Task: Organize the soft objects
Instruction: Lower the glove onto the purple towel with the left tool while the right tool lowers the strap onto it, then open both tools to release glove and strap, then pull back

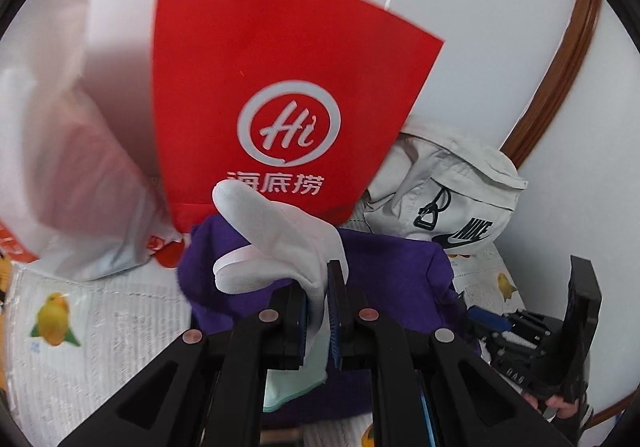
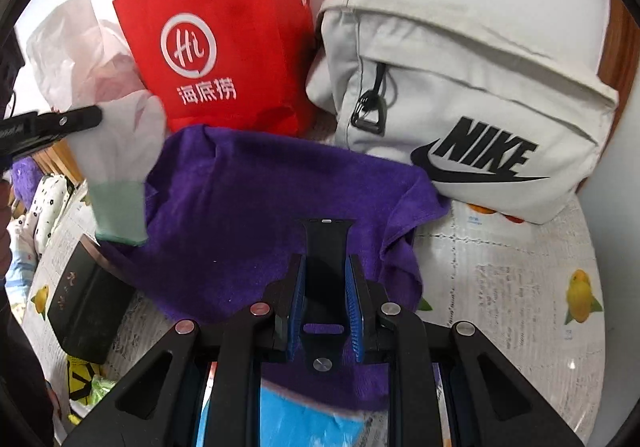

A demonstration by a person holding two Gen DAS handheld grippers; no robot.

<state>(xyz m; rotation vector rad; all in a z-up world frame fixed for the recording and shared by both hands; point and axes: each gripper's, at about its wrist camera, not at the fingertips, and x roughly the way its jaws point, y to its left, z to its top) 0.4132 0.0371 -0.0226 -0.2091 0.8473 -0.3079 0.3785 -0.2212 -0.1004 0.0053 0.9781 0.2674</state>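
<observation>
White cotton glove (image 1: 276, 231) with a mint cuff hangs pinched in the left tool (image 1: 318, 311); right tool (image 2: 324, 311) clamps a black strap (image 2: 326, 247).

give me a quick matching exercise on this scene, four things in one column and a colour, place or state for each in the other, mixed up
Things:
1. glove
2. towel
3. paper bag
4. Nike bag

Descriptions:
A. purple, spread on the table
B. red, standing, white handles
C. pale grey, black logo, right of the red one
D. white with a mint cuff, pinched in the left claw

Pairs: 1-D, 2-A, 3-B, 4-C
</observation>
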